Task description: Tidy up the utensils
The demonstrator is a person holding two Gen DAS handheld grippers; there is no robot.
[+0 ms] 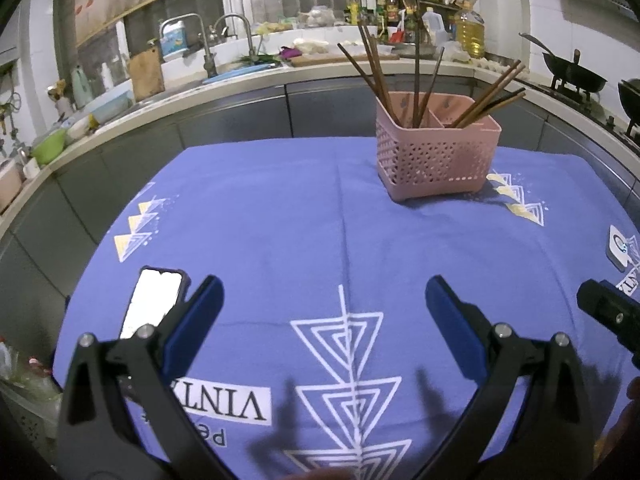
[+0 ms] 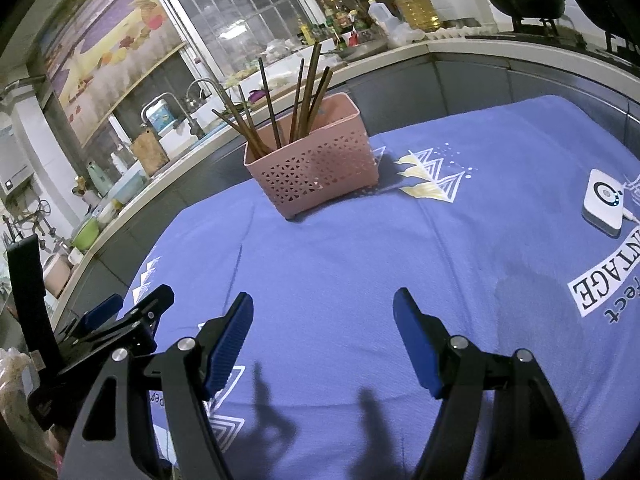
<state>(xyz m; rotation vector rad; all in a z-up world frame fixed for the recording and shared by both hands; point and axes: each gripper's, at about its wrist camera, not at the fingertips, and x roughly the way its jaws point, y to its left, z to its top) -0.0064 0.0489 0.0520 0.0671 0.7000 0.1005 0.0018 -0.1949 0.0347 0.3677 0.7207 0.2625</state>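
Observation:
A pink perforated utensil basket [image 1: 436, 160] [image 2: 316, 172] stands on the blue patterned tablecloth [image 1: 280, 232] [image 2: 360, 260] at the far side of the table. Several brown chopsticks [image 1: 376, 68] [image 2: 308, 92] stand in both of its compartments, leaning outward. My left gripper [image 1: 324, 300] hovers open over the near part of the cloth, nothing between its blue pads. My right gripper [image 2: 323, 316] is open too and holds nothing. In the right wrist view the left gripper [image 2: 120, 320] shows at the lower left; a black part of the right one [image 1: 608, 312] shows at the left view's right edge.
A phone with a lit screen [image 1: 154, 300] lies on the cloth by my left finger. A small white device with a cable [image 2: 604, 202] [image 1: 620, 246] lies at the right. Behind the table runs a kitchen counter with a sink [image 1: 224, 68], bottles and a wok [image 2: 524, 2].

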